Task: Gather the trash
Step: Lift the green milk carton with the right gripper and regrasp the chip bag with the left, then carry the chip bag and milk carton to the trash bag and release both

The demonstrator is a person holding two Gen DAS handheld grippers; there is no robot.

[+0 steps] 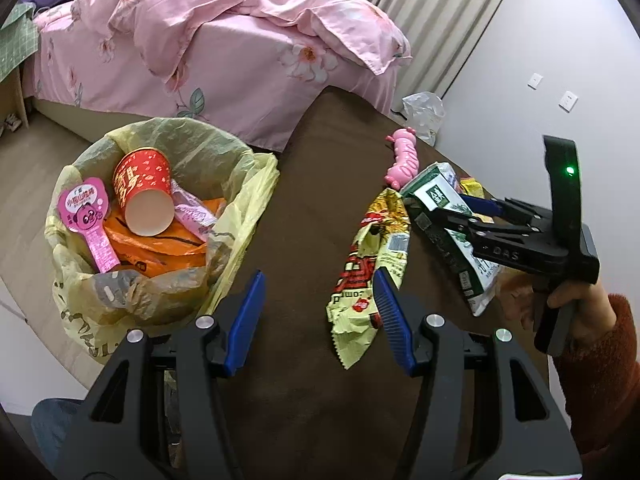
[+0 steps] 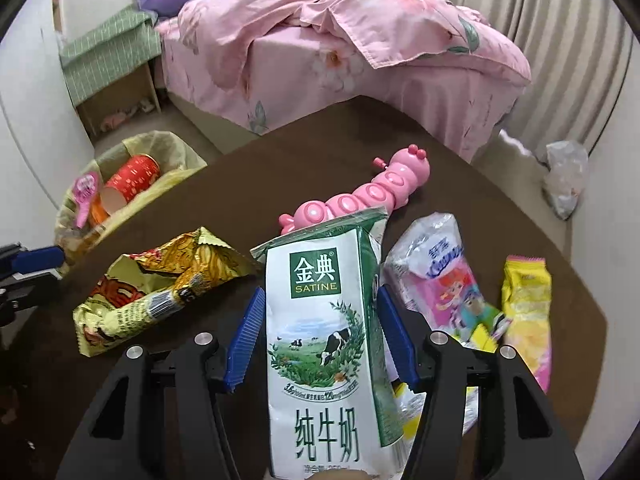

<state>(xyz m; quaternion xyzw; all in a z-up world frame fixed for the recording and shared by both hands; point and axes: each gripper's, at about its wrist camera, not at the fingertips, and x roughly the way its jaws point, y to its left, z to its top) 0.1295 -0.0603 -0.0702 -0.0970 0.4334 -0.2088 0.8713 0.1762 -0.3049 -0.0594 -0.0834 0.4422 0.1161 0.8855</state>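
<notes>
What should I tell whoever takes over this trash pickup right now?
Left gripper: open, empty, over the brown table between the lined bin and the yellow snack wrapper.
Right gripper: jaws either side of the milk carton; whether the pads press on it is unclear.
Done: red paper cup and some wrappers are in the bin.
Left: milk carton, yellow snack wrapper, pink-and-white packet, yellow packet, all on the table. The pink caterpillar toy is probably not trash.
</notes>
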